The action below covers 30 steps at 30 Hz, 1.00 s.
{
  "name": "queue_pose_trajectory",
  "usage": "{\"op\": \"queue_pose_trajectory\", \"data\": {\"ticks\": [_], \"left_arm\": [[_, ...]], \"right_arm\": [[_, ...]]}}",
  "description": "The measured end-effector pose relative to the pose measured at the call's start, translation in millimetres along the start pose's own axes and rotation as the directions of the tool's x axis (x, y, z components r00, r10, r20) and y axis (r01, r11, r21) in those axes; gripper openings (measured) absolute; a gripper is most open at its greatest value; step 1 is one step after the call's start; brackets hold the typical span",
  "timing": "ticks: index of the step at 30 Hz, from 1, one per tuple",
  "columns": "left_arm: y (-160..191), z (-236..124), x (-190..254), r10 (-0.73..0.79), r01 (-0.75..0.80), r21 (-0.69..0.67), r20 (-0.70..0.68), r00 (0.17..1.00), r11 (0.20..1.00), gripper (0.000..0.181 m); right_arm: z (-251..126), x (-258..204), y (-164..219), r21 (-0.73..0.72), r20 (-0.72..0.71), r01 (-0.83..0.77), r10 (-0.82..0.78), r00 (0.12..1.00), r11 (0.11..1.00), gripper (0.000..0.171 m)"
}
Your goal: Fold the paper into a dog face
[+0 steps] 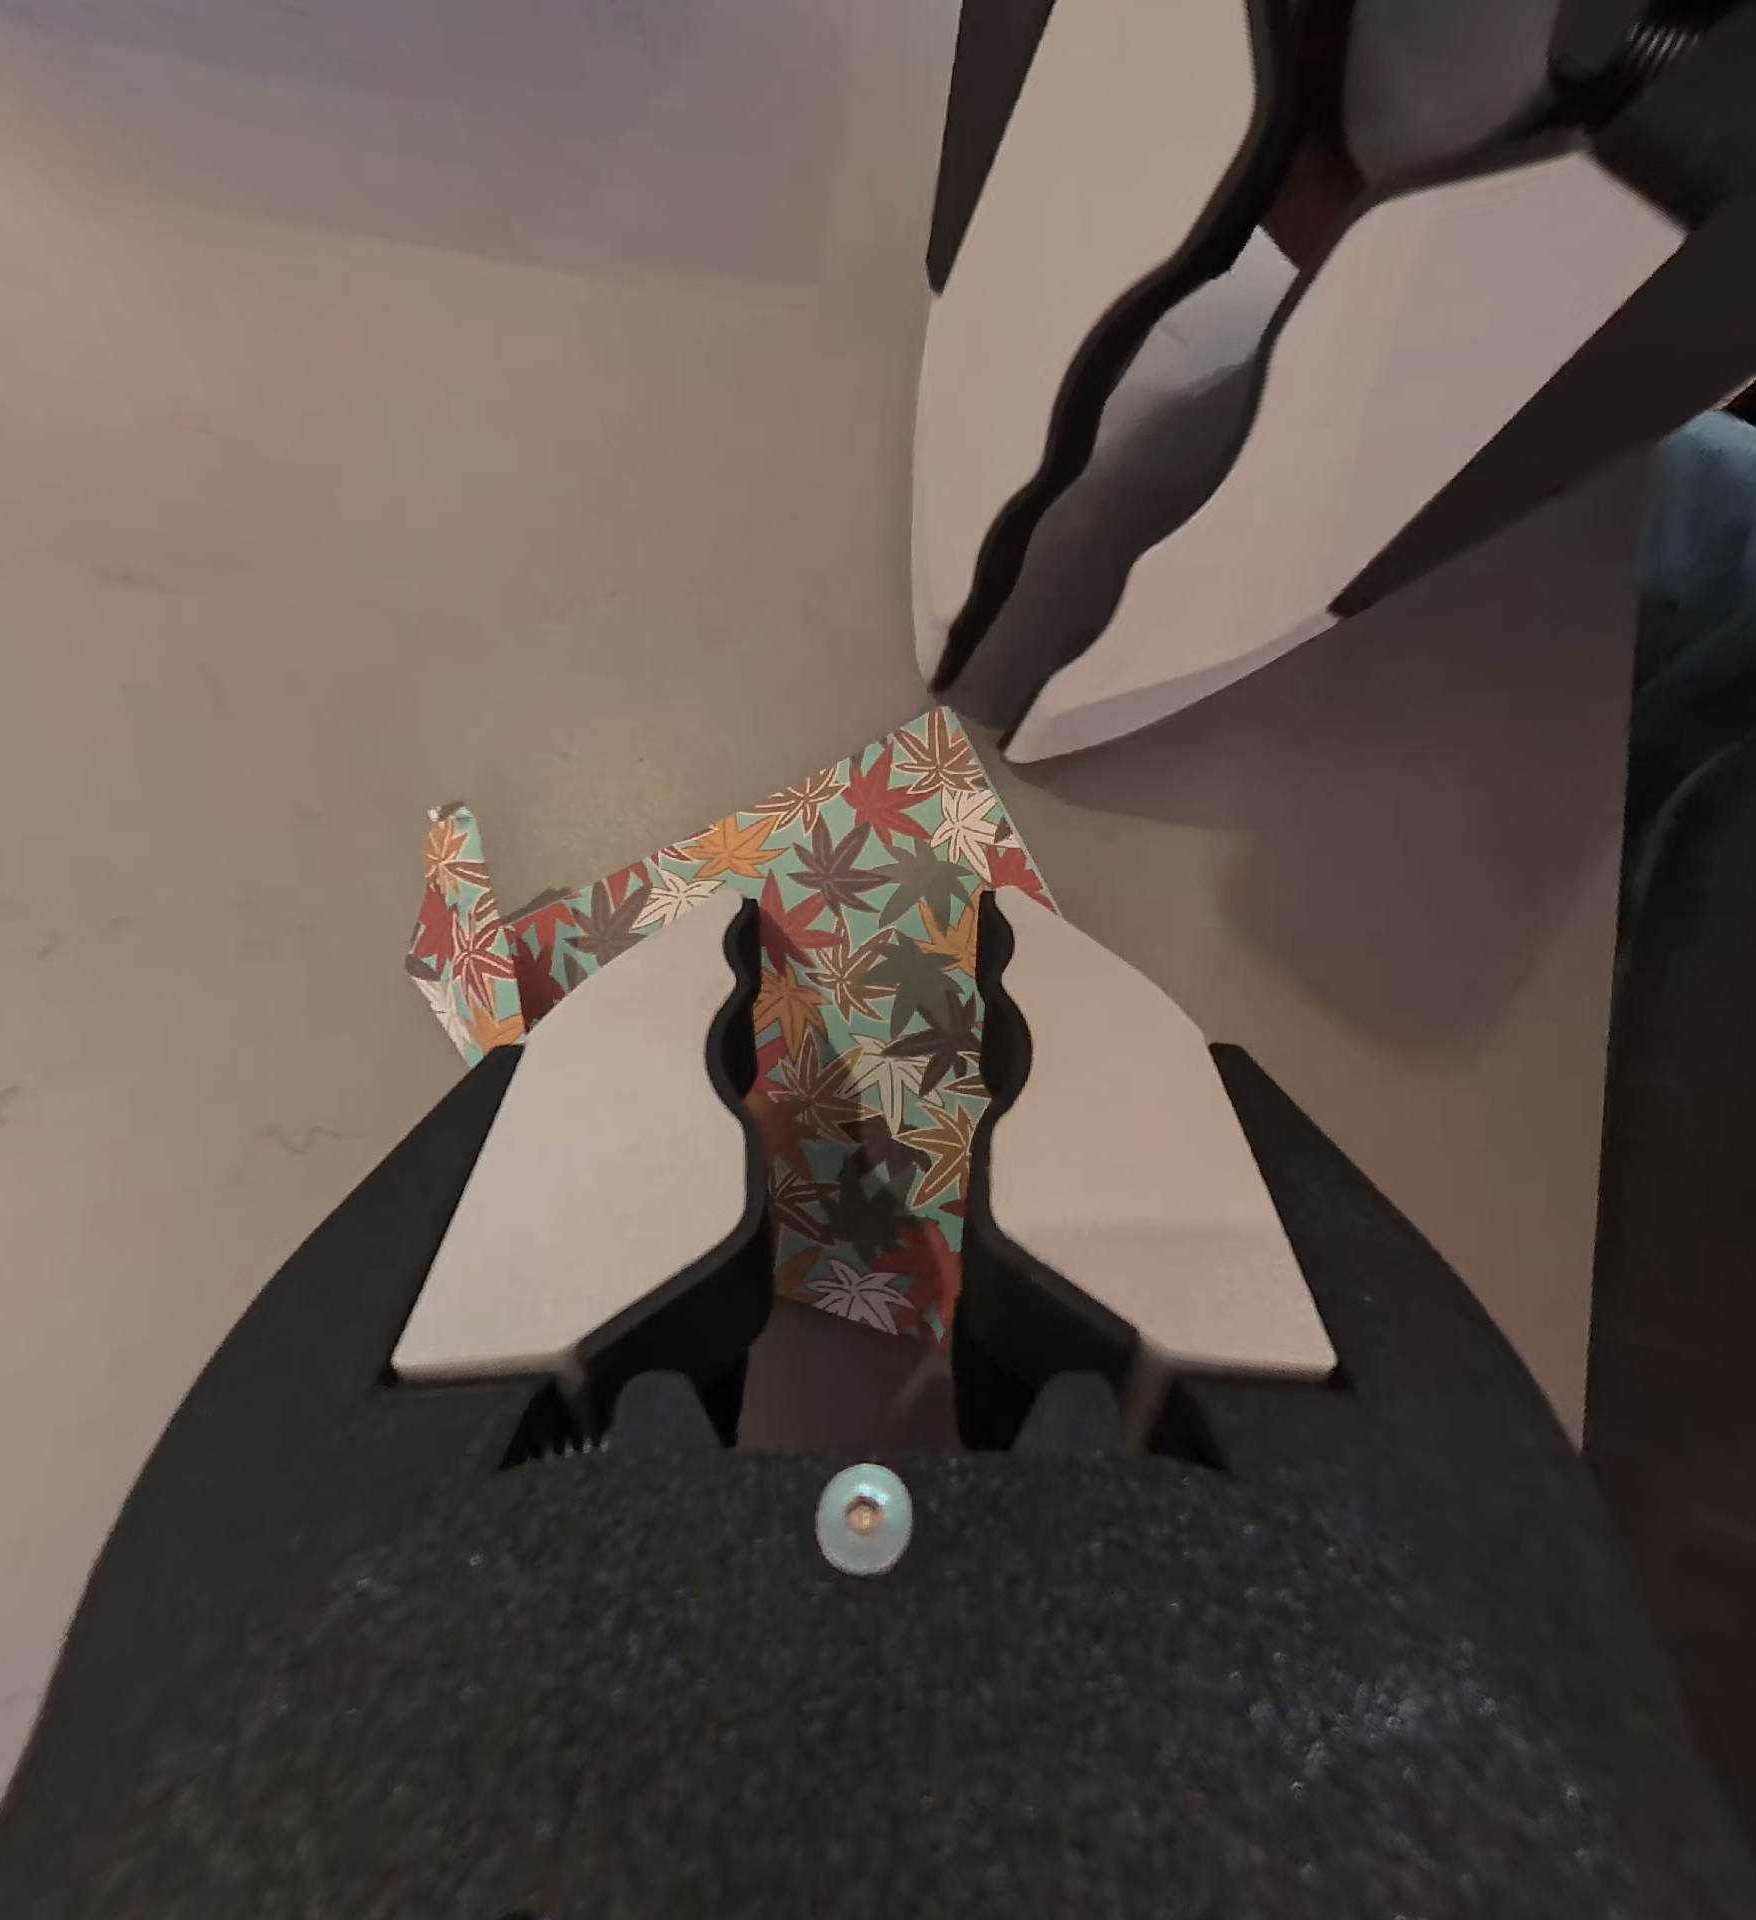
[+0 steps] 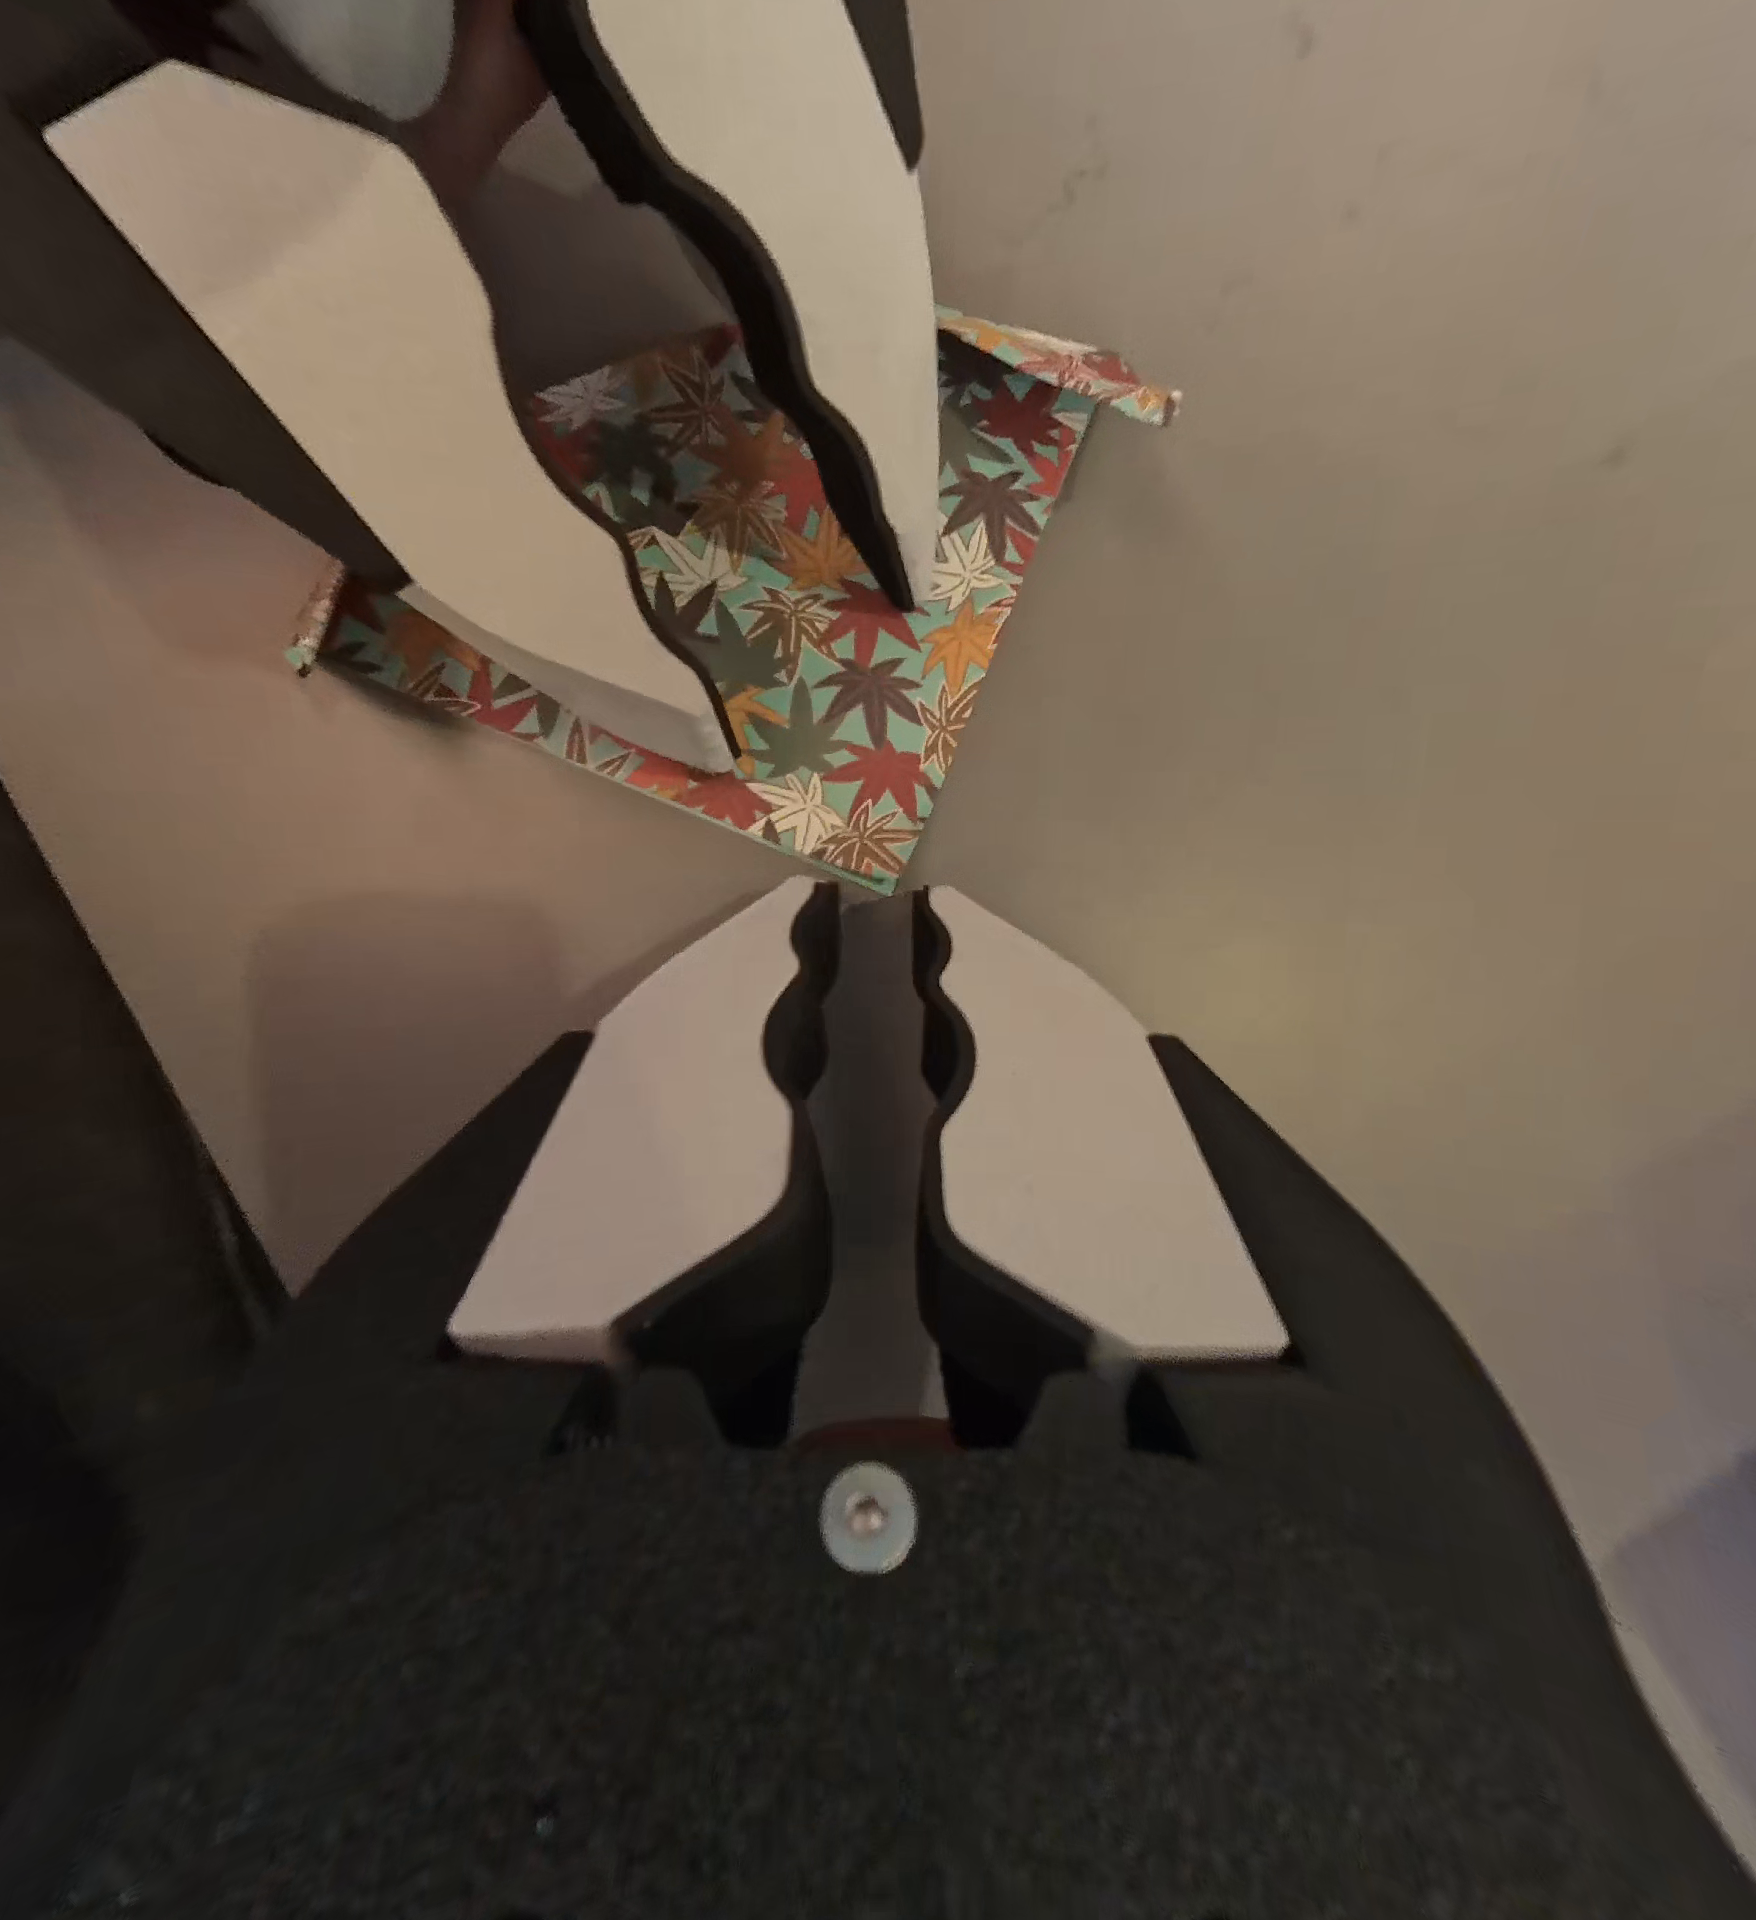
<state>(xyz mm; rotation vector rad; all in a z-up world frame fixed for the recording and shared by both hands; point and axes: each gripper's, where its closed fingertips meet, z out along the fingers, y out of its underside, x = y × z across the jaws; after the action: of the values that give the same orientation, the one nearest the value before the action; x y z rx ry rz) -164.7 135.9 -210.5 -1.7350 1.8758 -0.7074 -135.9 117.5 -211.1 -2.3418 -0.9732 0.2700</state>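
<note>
**Both claws over the leaf-print paper**

Left claw [image 1: 866,914] first: from its own camera I see its two fingers spread apart, poised over the folded paper [image 1: 853,935] with nothing between them but the pattern below. I cannot tell whether the tips touch the sheet. The paper, teal with red, orange, brown and white leaves, lies on a pale table [image 1: 230,623]. One flap at its left end stands upright. My right claw [image 1: 973,717] comes in from the upper right, its tips just beside the paper's far corner, with a narrow gap between the fingers.

From the right wrist camera, the right claw [image 2: 874,899] sits nearly closed, a slim gap showing between its fingers and nothing held in it. Its tips are right at the near corner of the paper [image 2: 853,707]. The left claw [image 2: 817,675] reaches down from the top, fingers released wide over the sheet. Both side flaps of the paper are lifted off the table [image 2: 1425,520].
</note>
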Motion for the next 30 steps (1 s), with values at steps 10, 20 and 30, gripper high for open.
{"op": "queue_pose_trajectory", "data": {"ticks": [10,20,30], "left_arm": [[-0.4,-0.3,-2.1,-0.014,0.014,0.017,-0.004,1.0,1.0,0.035],[-0.3,-0.2,-2.5,-0.017,0.017,0.012,0.015,1.0,1.0,0.035],[0.3,-0.9,-1.1,-0.009,0.009,0.005,0.019,1.0,1.0,0.033]], "right_arm": [[2.5,3.8,-3.3,0.041,-0.006,0.007,-0.007,1.0,0.999,0.0],[2.5,-2.0,-7.6,0.03,0.029,-0.033,0.033,0.999,0.999,0.0],[-8.2,4.1,-6.1,0.033,0.036,-0.074,0.073,0.997,0.997,0.005]]}}
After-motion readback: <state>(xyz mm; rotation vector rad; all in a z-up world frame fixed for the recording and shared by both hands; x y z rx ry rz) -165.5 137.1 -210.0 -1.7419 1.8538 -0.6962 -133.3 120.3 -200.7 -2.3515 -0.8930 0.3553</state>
